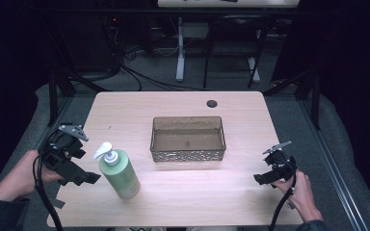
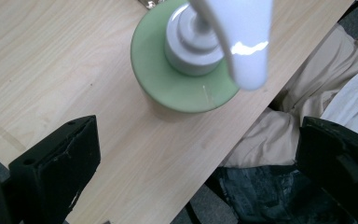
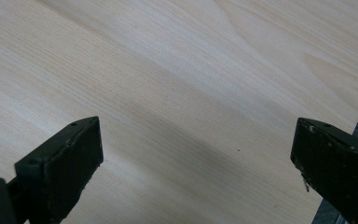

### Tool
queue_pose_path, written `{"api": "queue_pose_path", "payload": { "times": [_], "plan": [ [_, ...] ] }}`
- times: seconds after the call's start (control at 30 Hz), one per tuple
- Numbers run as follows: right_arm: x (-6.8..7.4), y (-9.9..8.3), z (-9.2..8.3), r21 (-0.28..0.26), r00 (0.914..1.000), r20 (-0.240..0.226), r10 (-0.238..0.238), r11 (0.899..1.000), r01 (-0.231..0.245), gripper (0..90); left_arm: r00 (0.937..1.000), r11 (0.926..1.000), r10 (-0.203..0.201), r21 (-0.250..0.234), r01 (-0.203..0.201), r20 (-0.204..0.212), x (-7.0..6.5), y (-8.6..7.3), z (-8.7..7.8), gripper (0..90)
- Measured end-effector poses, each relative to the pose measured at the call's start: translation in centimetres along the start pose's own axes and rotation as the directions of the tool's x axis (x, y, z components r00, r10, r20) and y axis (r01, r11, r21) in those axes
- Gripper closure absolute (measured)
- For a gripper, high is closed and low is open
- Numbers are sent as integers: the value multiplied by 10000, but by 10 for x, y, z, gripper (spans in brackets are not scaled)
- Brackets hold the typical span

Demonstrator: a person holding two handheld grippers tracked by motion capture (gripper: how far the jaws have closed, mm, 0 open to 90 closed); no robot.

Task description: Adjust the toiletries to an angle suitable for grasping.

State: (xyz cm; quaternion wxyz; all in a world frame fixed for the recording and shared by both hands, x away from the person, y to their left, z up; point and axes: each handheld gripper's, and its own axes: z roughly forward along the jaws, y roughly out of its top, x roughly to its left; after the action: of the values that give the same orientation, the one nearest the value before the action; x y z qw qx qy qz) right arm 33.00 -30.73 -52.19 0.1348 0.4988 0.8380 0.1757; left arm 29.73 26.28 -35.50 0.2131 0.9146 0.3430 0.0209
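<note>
— Wooden table point(image 1: 183, 192): bottle point(image 1: 120, 174) stands upright near the front-left edge, bin point(image 1: 188, 138) at centre.
— Left gripper point(image 1: 87, 177) gapes wide just beside it; right gripper point(image 1: 260, 178) wide too, empty. Probably best to grip the body low and square.

Looks like a lab or test bay, not a home. Light wood table point(image 1: 125, 103) with a cable grommet hole point(image 1: 212, 103) stands alone on grey carpet floor point(image 1: 294, 120). Dark curtains point(image 1: 347, 72) close off both sides (typical of a recording booth). Loose cables point(image 1: 139, 77) run across the floor behind it, toward dark equipment point(image 1: 101, 38) with a small red light. Further back is a second desk on a white pedestal leg point(image 1: 180, 48), next to a black metal frame point(image 1: 231, 48).
</note>
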Motion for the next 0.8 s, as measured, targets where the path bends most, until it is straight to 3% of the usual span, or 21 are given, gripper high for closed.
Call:
{"api": "queue_pose_path", "payload": {
  "times": [0.27,0.67,0.8],
  "plan": [
    [-1,0,1,81,9999,100,-28,10000,27,19,9998,9998,108,155,-106,-137,-6,16,-5,2],
    [0,2,3,192,10000,58,-38,9998,37,19,9969,9971,385,676,-338,-690,-11,44,-1,2],
    [2,8,4,192,9998,53,-172,9997,171,20,9961,9951,468,905,-400,-743,-12,52,-1,51]
  ]
}}
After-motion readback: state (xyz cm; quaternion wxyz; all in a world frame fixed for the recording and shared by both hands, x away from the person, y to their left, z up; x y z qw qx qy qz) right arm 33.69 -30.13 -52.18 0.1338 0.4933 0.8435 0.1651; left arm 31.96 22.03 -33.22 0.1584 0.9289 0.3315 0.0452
